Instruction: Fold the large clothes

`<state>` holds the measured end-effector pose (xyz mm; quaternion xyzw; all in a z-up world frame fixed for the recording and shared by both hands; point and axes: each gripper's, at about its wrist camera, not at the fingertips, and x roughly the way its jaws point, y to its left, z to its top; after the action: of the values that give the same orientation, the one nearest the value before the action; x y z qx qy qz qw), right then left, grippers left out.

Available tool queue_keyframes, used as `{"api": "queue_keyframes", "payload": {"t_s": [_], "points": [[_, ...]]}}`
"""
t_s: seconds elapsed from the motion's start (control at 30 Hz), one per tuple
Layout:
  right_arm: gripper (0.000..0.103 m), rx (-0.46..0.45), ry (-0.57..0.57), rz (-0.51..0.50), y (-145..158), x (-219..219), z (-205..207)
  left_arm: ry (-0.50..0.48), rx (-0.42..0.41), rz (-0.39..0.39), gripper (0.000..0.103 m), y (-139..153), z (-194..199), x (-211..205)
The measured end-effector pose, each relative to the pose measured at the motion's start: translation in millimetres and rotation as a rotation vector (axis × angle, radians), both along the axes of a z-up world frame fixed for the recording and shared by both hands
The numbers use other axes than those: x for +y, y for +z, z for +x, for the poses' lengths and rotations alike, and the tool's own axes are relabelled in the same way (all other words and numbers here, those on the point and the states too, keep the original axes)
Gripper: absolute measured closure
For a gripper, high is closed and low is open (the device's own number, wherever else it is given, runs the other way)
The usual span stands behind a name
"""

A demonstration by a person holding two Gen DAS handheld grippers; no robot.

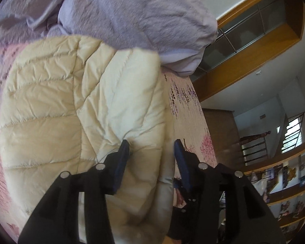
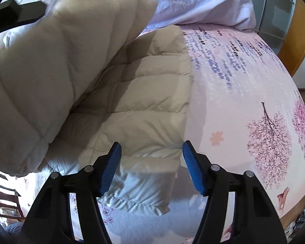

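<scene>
Cream quilted puffer jacket (image 2: 144, 101) lies on the bed (image 2: 244, 81), part of it raised at the left. Left tool (image 1: 151, 152) and right tool (image 2: 151, 154) both gape wide, holding nothing. Jacket looks light, soft, springy, its shell slick. Best gripped at the stitched hem (image 2: 132, 201) or quilt seams, not mid-panel.

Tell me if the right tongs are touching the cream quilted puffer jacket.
Cannot tell. In the right wrist view the open right tongs frame the cream quilted puffer jacket, but neither contact nor gap shows plainly.
</scene>
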<state>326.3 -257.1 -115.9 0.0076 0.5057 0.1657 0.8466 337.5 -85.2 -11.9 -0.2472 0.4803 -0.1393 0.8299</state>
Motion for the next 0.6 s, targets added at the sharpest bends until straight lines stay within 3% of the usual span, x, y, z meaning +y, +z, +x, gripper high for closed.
{"api": "queue_keyframes", "payload": {"t_s": [0.27, 0.43, 0.6], "points": [[0.038, -0.020, -0.082, -0.035, 10.3, -21.5, 9.7, 0.062, -0.095, 0.188, 0.041, 28.3, -9.3, 29.5], [0.037, -0.028, -0.165, -0.052, 18.7, -40.2, 22.1, 0.135, -0.077, 0.274, 0.038, 23.6, -10.1, 70.0], [0.026, -0.051, -0.239, -0.040, 31.0, -54.1, 25.9, 0.195, -0.032, 0.364, 0.038, 6.1, -8.7, 106.8]]}}
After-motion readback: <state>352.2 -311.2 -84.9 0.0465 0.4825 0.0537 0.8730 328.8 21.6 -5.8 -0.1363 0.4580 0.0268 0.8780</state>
